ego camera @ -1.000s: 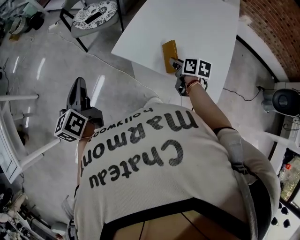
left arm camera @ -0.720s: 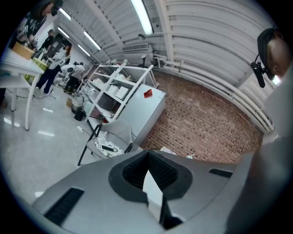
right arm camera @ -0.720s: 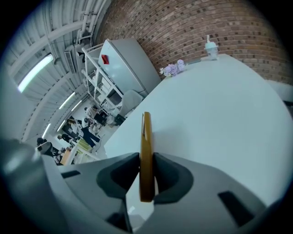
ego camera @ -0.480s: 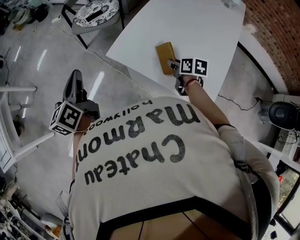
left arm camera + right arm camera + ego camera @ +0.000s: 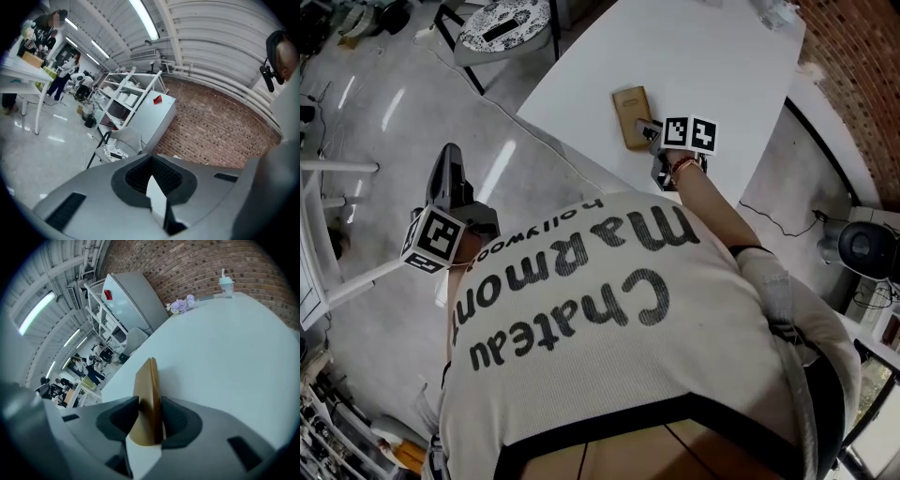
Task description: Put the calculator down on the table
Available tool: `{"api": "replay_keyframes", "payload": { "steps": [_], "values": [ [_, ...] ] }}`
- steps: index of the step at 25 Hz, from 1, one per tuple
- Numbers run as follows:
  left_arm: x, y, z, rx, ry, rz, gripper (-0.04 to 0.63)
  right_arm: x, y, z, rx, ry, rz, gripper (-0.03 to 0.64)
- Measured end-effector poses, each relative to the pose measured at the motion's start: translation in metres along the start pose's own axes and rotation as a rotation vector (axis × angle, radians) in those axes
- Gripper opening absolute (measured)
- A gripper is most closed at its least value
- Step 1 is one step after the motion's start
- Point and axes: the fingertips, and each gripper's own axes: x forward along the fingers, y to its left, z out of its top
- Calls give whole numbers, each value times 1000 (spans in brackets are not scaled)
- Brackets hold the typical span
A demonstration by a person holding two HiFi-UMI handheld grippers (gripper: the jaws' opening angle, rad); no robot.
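Right gripper (image 5: 646, 127) jaws have just been opening around the calculator (image 5: 630, 105).

In the head view the right claw (image 5: 647, 130) covers the near end of the calculator (image 5: 630, 112), and the bench (image 5: 712, 61) runs off the top edge. In the left gripper view we find the distant people (image 5: 61, 80) too small to make out.
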Motion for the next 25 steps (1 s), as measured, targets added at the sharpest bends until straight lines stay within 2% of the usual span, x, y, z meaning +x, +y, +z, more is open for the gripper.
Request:
{"api": "replay_keyframes", "payload": {
  "steps": [6, 15, 25],
  "values": [
    [-2, 7, -5, -31, 8, 29, 0, 12, 5, 4, 10, 10, 26, 161],
    [-18, 27, 5, -106, -28, 73, 0, 22, 9, 3, -32, 45, -29, 170],
    [-29, 37, -3, -102, -22, 96, 0, 26, 7, 3, -27, 32, -52, 172]
  ]
}}
